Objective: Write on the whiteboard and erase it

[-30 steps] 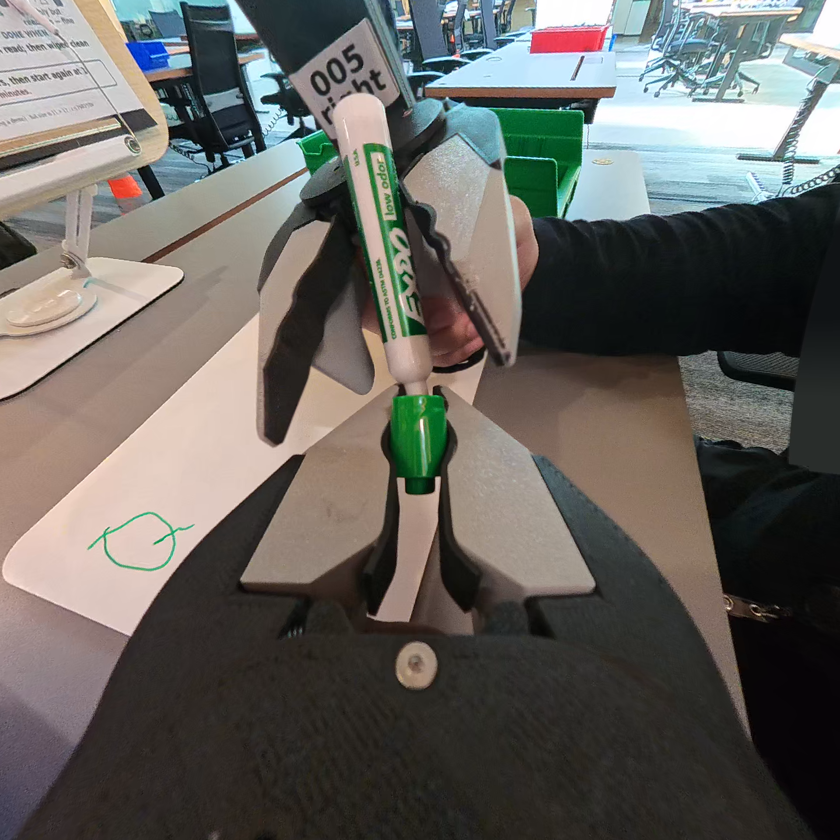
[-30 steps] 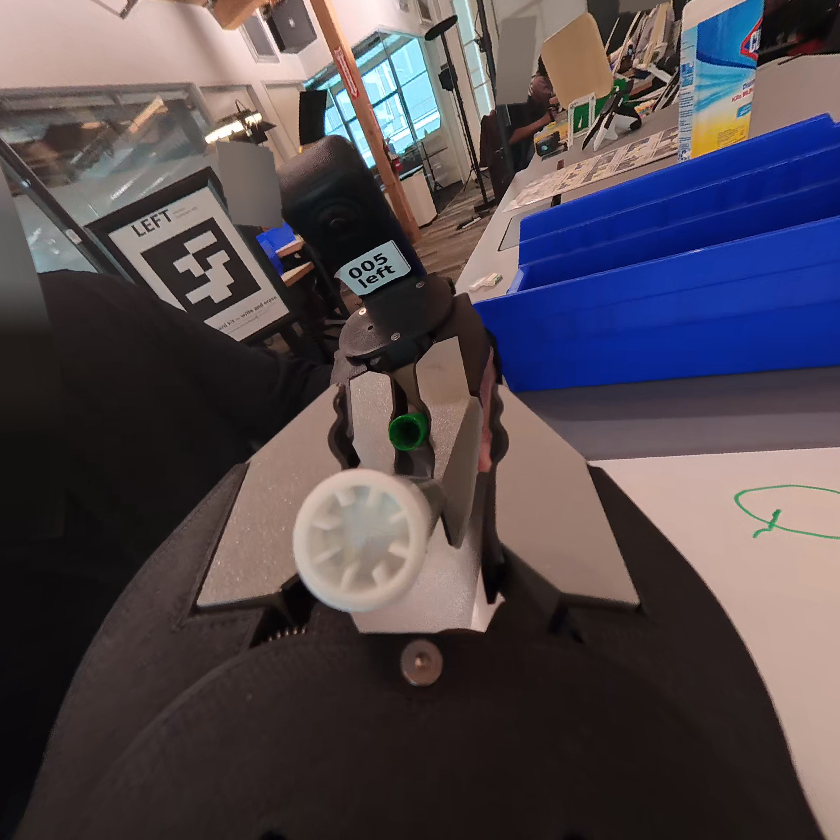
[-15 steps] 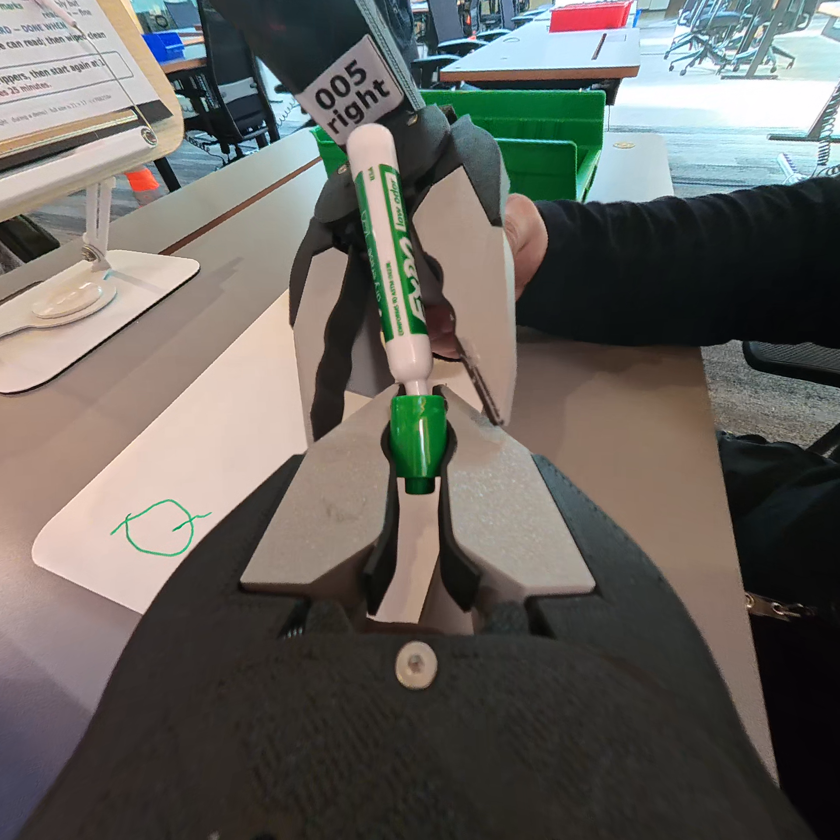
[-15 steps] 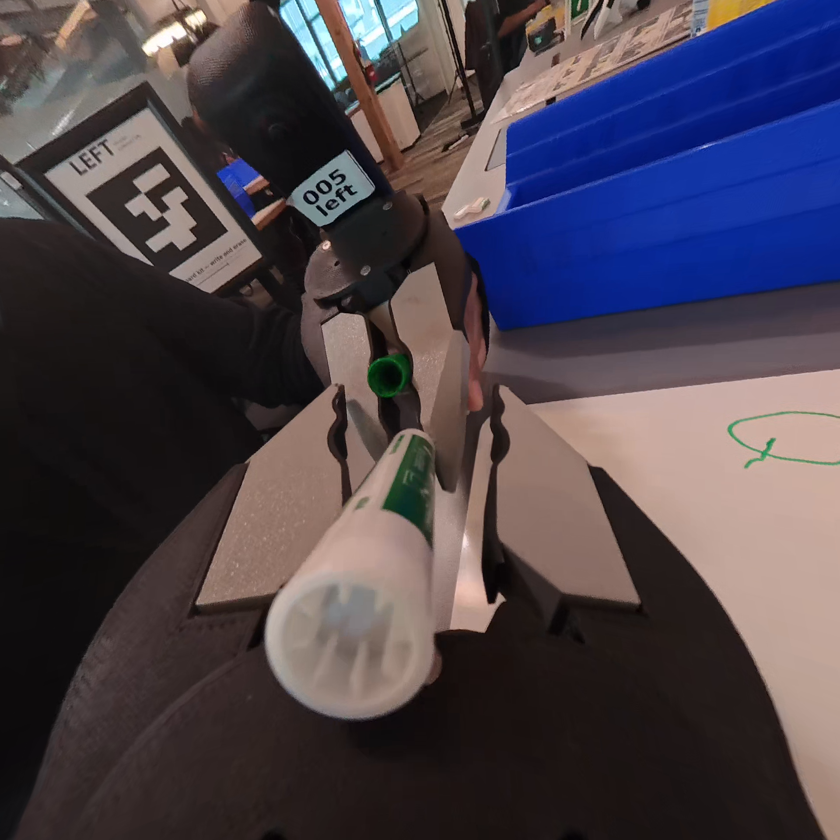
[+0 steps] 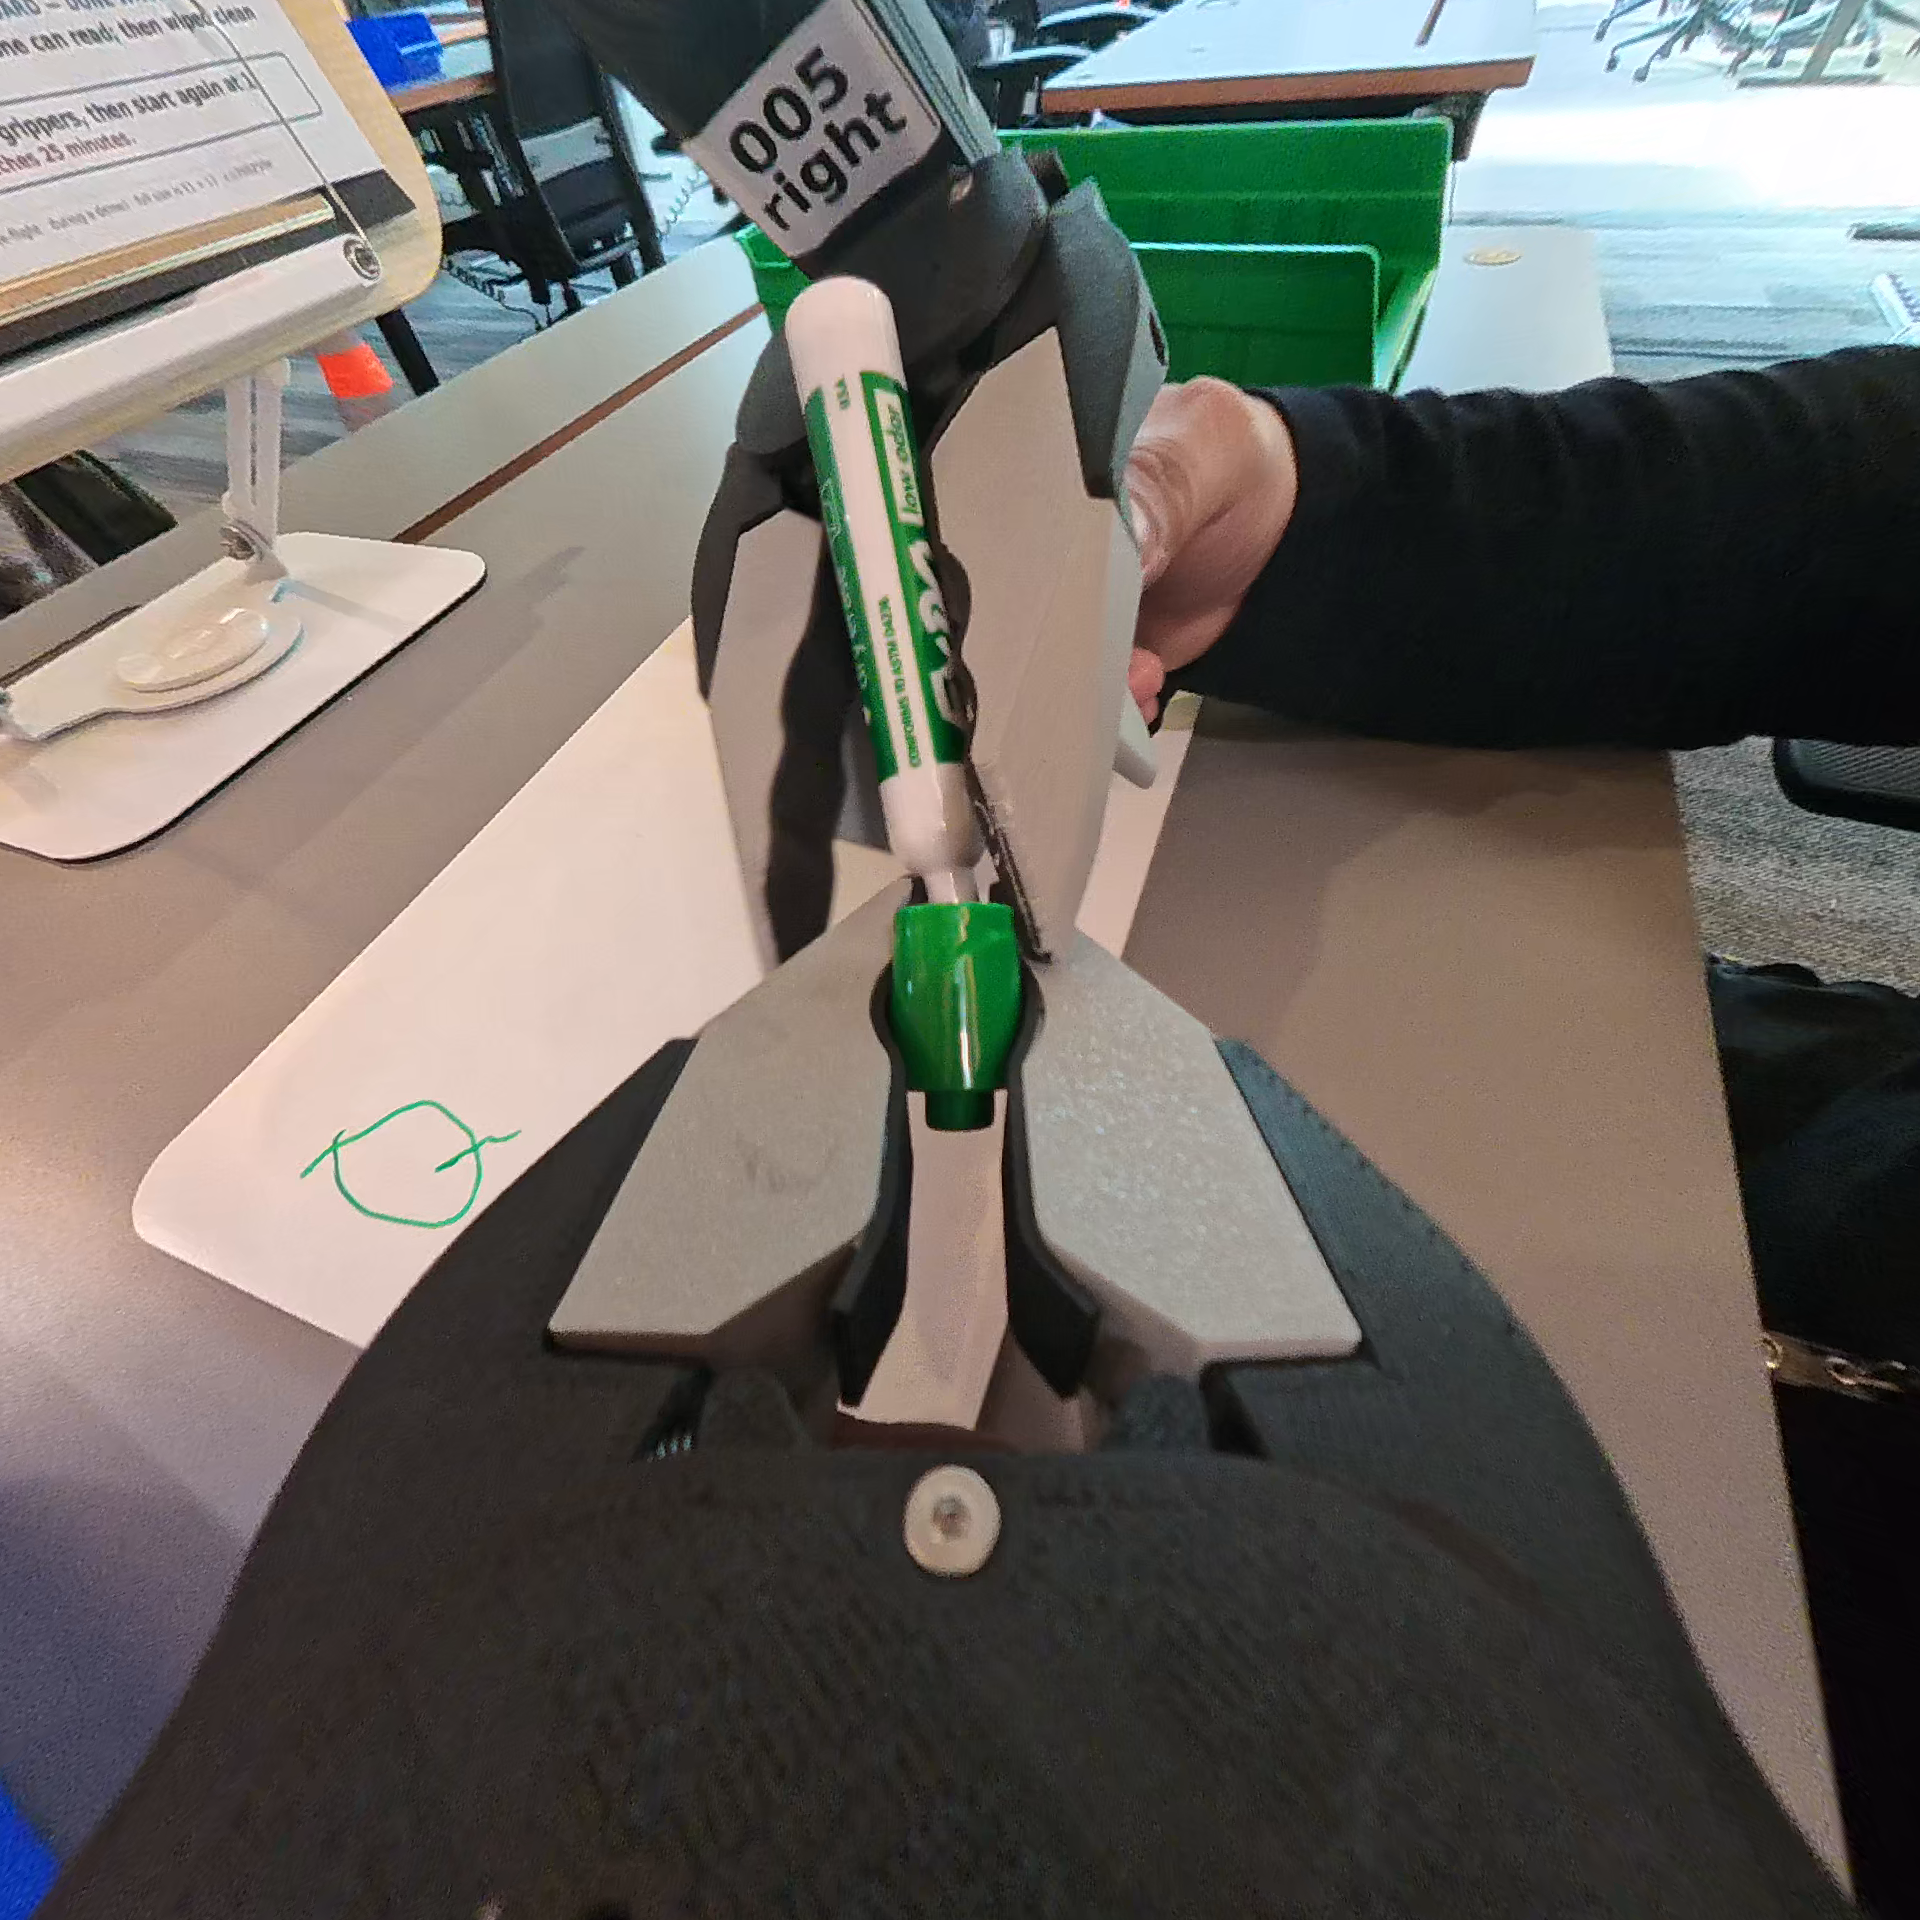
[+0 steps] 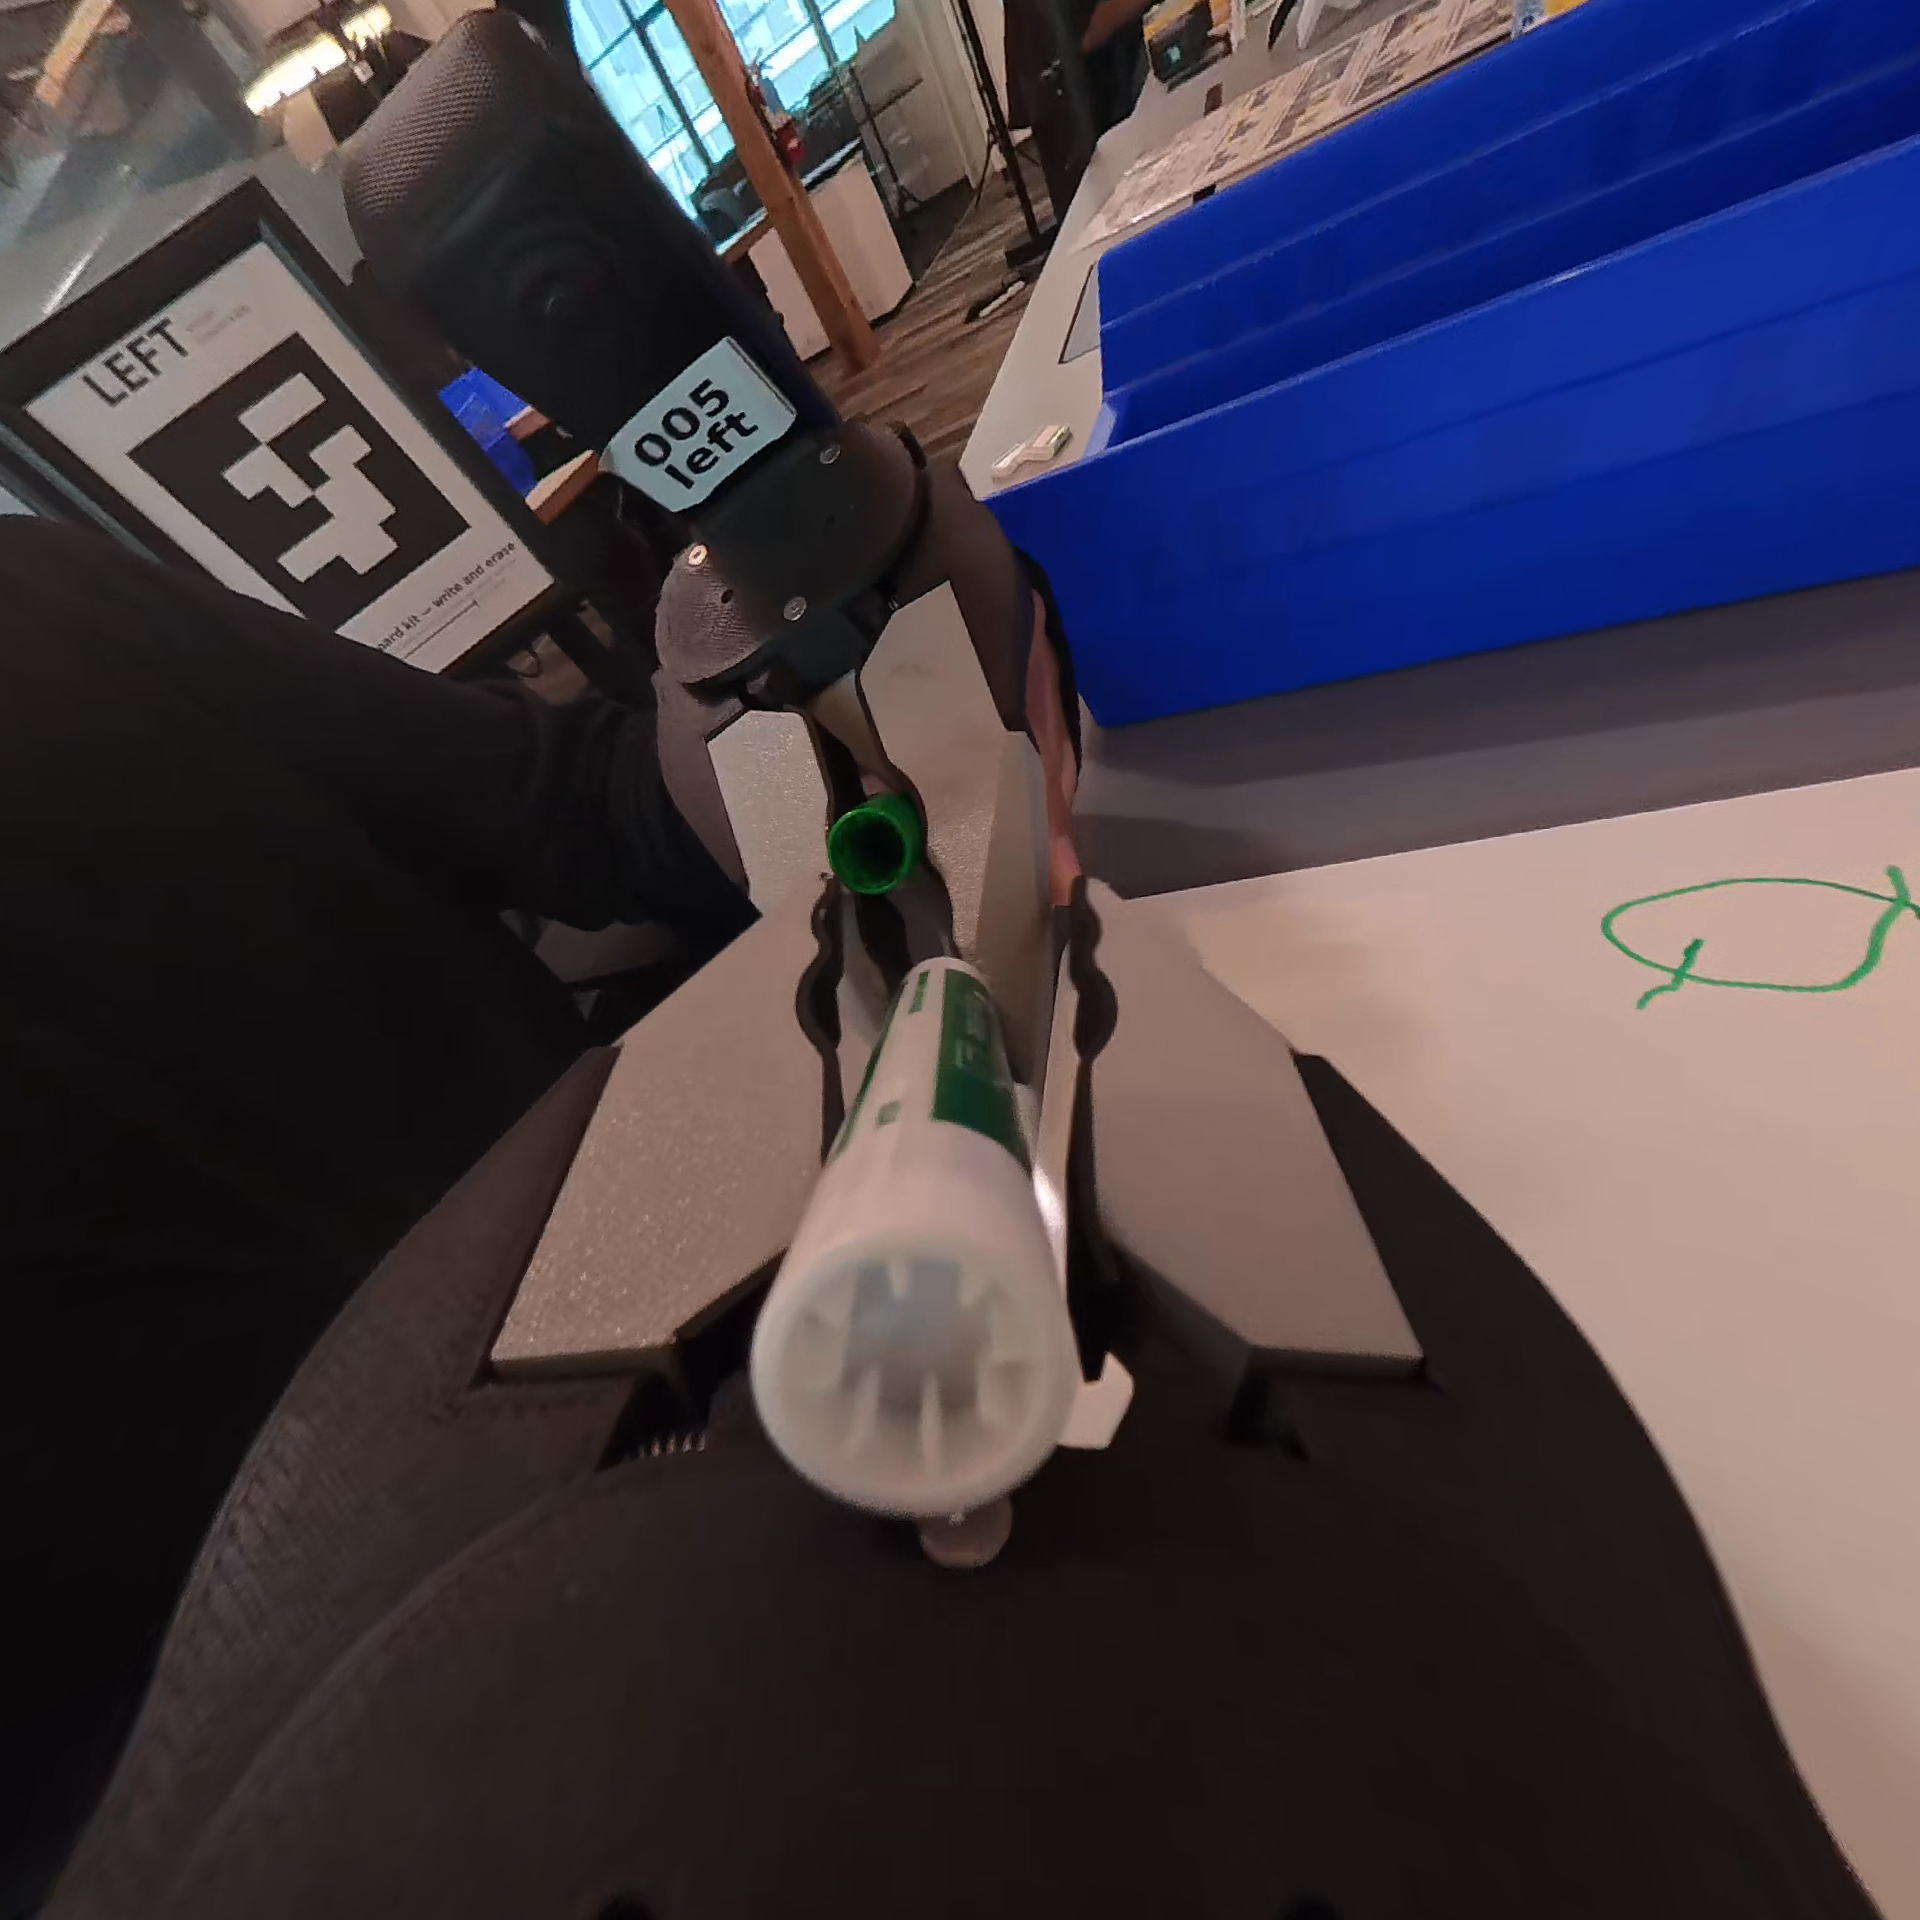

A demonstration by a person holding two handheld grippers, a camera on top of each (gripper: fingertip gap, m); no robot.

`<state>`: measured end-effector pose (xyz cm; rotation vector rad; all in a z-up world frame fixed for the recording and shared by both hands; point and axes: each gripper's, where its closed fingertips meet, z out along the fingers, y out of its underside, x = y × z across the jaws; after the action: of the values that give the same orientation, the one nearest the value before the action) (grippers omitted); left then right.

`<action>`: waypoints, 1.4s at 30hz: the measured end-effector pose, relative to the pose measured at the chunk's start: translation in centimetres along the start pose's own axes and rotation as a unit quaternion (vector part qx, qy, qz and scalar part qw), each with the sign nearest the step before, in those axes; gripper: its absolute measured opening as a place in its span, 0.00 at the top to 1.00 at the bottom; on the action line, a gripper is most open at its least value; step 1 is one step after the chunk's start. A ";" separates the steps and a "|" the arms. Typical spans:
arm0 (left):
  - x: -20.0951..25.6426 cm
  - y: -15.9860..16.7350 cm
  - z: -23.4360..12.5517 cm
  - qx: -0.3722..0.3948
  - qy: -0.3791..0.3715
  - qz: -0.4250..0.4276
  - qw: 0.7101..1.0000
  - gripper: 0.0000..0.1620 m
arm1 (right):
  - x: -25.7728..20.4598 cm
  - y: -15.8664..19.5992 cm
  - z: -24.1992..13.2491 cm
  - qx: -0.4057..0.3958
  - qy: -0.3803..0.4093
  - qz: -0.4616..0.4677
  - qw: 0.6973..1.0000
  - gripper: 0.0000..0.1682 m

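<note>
Grey desk surface [image 5: 1403, 997] stretches beneath both tools, with a flat whiteboard [image 5: 540, 935] lying on it under and to the left of the left gripper's fingers. Closest in the left wrist view, the left gripper [image 5: 951, 1023] has its two grey fingers pressed together on a green marker cap [image 5: 951, 1013], which sits in the notch between the fingertips with its open end pointing away from the camera. Just beyond those tips, the marker [image 5: 883, 582], a white barrel with a green label, slants up and away, its narrow nose right at the mouth of the cap; whether it is seated inside cannot be told. The right gripper [image 5: 935, 748] holds the barrel between its fingers, clamped around the middle of the marker, and a hand [image 5: 1195, 540] in a dark sleeve grips it from the right. In the right wrist view the marker's white butt end [image 6: 914, 1371] looms close between that gripper's fingers, and the cap [image 6: 873, 847] shows just past their tips. Left of the left fingers, near the board's corner, is a green scribbled circle [image 5: 400, 1164]. Farther off stand a white document stand [image 5: 208, 644] to the left, a green bin [image 5: 1278, 249] behind the right gripper, and blue bins [image 6: 1507, 416] beyond the whiteboard's edge.
</note>
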<state>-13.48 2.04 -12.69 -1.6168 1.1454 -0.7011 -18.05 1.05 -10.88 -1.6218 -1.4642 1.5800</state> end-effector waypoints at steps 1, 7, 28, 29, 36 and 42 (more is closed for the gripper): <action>0.0 0.1 0.0 -0.003 0.000 0.002 1.000 0.94 | -0.1 0.1 0.0 -0.005 -0.002 -0.001 1.000 0.78; 0.0 0.2 0.1 -0.004 0.003 -0.003 1.000 0.94 | 0.0 0.3 -0.1 -0.009 -0.007 0.015 1.000 0.79; -0.3 0.1 0.1 0.003 0.002 -0.021 1.000 0.94 | 0.8 0.4 -0.8 0.000 -0.001 0.034 0.999 0.86; -0.3 0.2 0.1 0.001 -0.001 -0.020 1.000 0.94 | 0.9 0.5 -0.7 -0.004 0.006 0.029 1.000 0.86; -1.0 -0.1 -0.3 0.010 -0.019 -0.014 1.000 0.95 | 1.2 0.1 -1.7 0.016 -0.007 0.050 0.999 0.87; -1.4 0.4 -0.2 -0.003 -0.024 -0.024 0.999 0.94 | 1.5 -0.9 -1.7 0.046 0.005 0.043 0.998 0.87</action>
<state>-14.33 3.20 -12.93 -1.6631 1.0782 -0.6858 -17.12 3.23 -10.36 -1.6576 -1.3116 1.6580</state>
